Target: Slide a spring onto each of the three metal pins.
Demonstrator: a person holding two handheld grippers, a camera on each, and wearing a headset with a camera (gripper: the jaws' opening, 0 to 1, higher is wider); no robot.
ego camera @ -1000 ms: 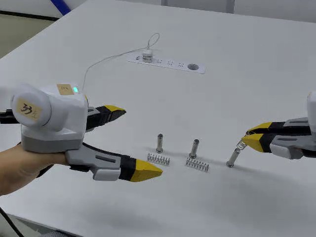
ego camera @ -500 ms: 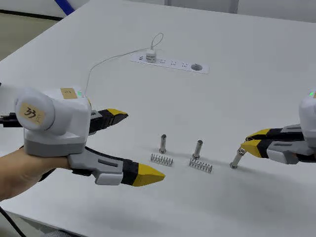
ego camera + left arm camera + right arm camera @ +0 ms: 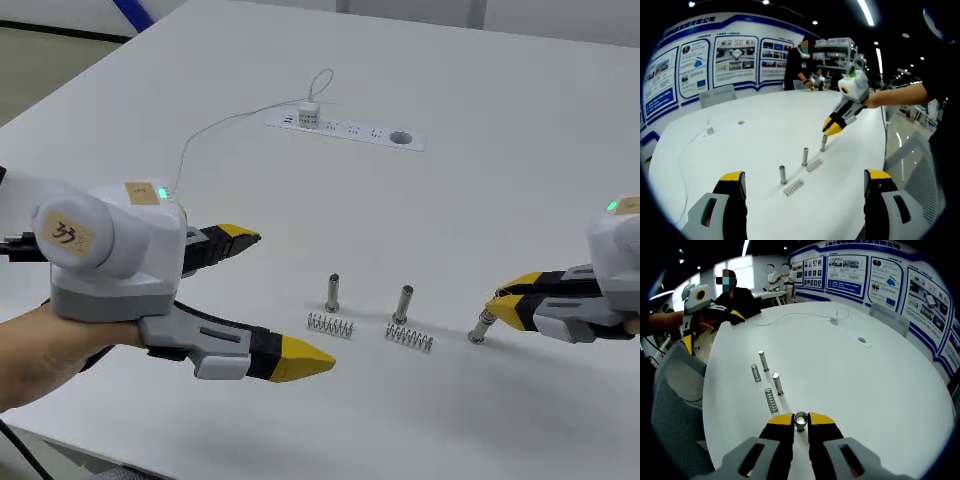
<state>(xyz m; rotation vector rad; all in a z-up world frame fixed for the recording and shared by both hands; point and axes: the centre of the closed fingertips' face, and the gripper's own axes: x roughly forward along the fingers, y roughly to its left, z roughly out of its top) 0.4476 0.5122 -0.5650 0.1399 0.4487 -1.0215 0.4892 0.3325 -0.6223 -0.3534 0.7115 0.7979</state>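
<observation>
White tabletop (image 3: 480, 90); right hand-held gripper (image 3: 494, 299) pinches a cylindrical metal pin (image 3: 481, 328).

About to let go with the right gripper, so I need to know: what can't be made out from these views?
Third spring: in the head view the right gripper covers the top of the tilted pin, so whether a spring sits on it can't be told.
Pin shaft: in the right gripper view, hidden beneath the jaws closed around its end.
Gripper body: cut off by the head view's right edge.
</observation>
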